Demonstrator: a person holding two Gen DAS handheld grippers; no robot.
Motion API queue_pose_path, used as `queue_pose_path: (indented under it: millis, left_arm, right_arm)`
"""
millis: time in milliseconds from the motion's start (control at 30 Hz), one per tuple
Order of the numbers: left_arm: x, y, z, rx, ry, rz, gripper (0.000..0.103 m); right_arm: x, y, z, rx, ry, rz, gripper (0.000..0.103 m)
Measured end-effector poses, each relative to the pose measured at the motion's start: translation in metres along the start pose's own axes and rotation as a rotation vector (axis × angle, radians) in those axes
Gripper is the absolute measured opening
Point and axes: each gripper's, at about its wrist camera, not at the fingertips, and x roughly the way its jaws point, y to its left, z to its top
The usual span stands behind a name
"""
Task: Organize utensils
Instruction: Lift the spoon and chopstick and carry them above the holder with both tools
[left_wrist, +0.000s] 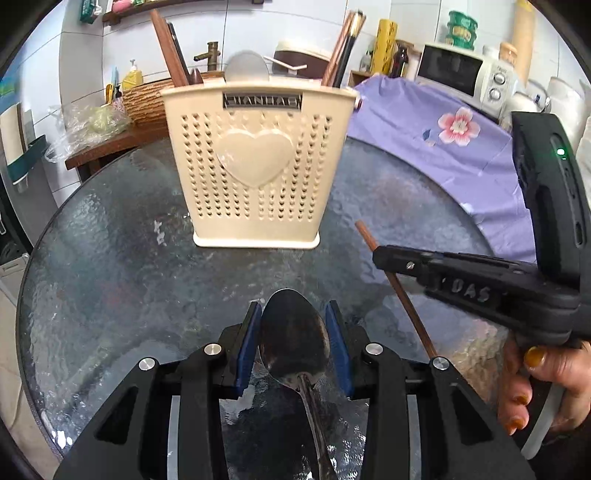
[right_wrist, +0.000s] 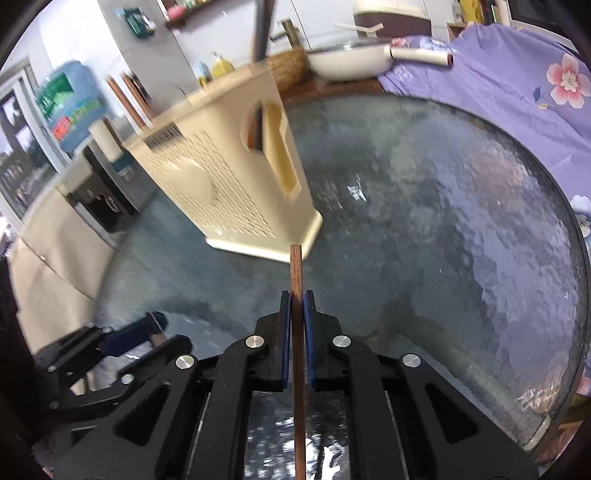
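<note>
"DAS" on right gripper (left_wrist: 384, 258), mirrored nameplate on utensil holder (left_wrist: 258, 158) unclear

We see bright daylight glare off the glass table (right_wrist: 461, 221); the right view blurs toward nine o'clock, edges bending fisheye-dark.

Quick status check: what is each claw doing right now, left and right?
Left claw: closed on the metal spoon, gripping its bowl.
Right claw: shut on the wooden chopstick, which sticks out past the fingertips.
</note>
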Motion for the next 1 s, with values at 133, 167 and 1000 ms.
queue_pose_path:
  millis: [133, 167, 1000]
  left_arm:
    - [-0.015, 0.001, 0.005, -0.015, -0.034, -0.033, 0.035]
    - [-0.018, 0.0, 0.006, -0.013, -0.042, -0.037, 0.035]
    - [-0.059, 0.017, 0.03, -0.028, -0.156, -0.102, 0.034]
  right_arm:
    - [-0.027, 0.013, 0.006, -0.034, -0.076, 0.039, 0.008]
    - [-0.034, 0.016, 0.006, -0.049, -0.095, 0.044, 0.008]
    - [-0.099, 0.049, 0.025, -0.133, -0.249, 0.113, 0.008]
